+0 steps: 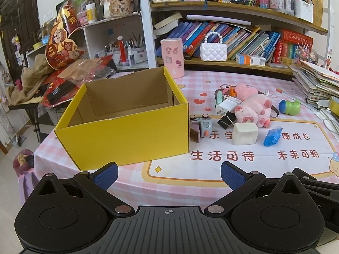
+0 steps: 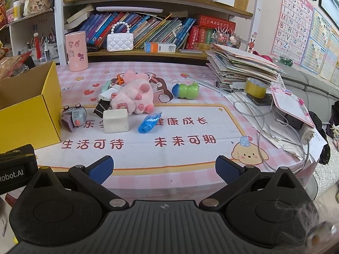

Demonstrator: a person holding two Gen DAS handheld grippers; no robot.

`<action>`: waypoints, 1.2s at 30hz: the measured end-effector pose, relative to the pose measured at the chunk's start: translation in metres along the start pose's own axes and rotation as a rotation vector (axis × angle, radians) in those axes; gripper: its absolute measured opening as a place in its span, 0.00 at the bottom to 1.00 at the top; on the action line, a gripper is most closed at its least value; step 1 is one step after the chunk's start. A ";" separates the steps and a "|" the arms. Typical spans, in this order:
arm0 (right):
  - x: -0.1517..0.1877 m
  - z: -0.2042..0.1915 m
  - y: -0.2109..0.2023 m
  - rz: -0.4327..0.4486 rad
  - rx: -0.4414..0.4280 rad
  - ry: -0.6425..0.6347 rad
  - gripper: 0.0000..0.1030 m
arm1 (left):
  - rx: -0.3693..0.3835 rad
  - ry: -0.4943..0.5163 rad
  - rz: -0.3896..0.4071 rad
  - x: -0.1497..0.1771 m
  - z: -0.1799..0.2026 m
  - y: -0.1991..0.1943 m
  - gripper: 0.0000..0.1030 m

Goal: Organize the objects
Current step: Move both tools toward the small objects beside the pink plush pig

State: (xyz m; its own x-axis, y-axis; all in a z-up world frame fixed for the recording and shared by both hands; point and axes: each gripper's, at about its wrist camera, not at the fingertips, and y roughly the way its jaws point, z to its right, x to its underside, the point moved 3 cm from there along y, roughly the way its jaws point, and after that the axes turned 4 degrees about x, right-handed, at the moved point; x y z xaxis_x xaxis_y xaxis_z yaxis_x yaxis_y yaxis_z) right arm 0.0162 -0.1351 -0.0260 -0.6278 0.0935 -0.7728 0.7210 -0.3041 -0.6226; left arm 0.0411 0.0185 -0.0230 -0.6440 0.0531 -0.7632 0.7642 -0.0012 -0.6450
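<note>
Yellow cardboard box (image 1: 127, 127) stands empty at the surface's (image 2: 180, 152) left; the clutter lies just right of it. Both my left gripper (image 1: 169, 174) and right gripper (image 2: 164, 169) hold fingers spread, pinching nothing. I'd start with the rigid white block (image 2: 116, 120), squarely across flat faces; the pink plush pig (image 2: 132, 97) squashes, the blue plastic bag (image 2: 148, 123) crumples.

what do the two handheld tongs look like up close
Both alike: the left tongs and right tongs have black angular arms, blue textured pads, silver pivot screws, round black discs and a ribbed grey body. White "Robot.AI" lettering shows on the left unit.
</note>
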 end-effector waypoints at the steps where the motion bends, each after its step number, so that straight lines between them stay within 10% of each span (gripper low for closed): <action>1: 0.000 0.000 0.000 0.000 0.000 0.000 1.00 | 0.000 0.000 -0.001 0.000 0.000 0.001 1.00; 36: -0.036 0.024 0.073 -0.079 -0.069 0.010 0.99 | 0.058 -0.060 -0.088 -0.024 0.034 0.057 1.00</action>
State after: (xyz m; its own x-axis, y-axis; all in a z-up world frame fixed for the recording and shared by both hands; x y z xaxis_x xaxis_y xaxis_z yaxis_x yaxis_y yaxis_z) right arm 0.0845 -0.1837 -0.0402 -0.6804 0.1244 -0.7222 0.6883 -0.2296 -0.6881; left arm 0.0993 -0.0170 -0.0431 -0.7105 -0.0040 -0.7037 0.7027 -0.0566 -0.7092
